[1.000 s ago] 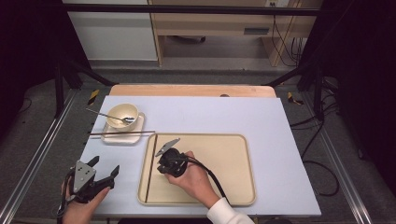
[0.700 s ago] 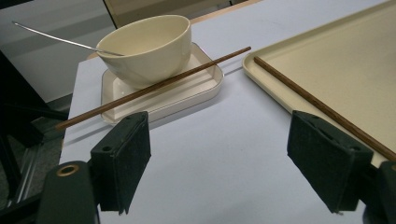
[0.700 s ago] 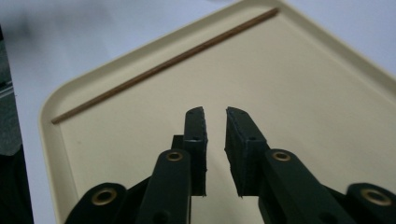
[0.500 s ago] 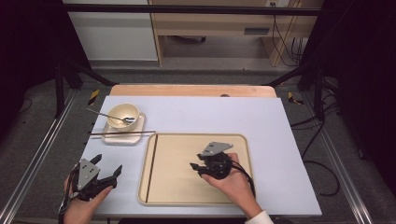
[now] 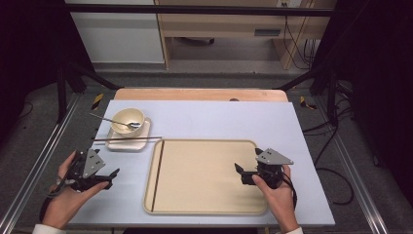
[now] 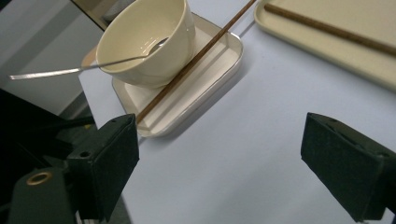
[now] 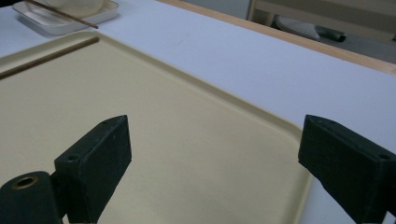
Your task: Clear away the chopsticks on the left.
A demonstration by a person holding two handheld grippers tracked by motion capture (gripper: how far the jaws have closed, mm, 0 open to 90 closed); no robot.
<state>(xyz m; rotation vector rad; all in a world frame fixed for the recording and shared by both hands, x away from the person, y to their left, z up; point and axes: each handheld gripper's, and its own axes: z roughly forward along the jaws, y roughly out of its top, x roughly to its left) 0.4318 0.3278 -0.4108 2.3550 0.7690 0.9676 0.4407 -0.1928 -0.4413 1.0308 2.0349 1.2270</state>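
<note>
High view: the right gripper [image 5: 242, 174], jaws spread and empty, sits over the right part of the smooth beige rectangular plastic tray [image 5: 209, 207]. One thin brown wooden chopstick [image 5: 157, 175] lies along the tray's left edge, long axis running near to far. The left gripper [image 5: 108, 177], also spread and empty, hovers over the matte pale-blue surface [image 5: 219, 122].

Left gripper view: a second brown chopstick [image 6: 196, 58] rests on the small cream rectangular dish [image 6: 205, 88], touching the glossy cream bowl [image 6: 149, 42].

Right gripper view: the tray's raised rim is rounded.

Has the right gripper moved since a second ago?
Yes. The right gripper has gone from the left end of the tray, near the chopstick lying there, to the tray's right end.
</note>
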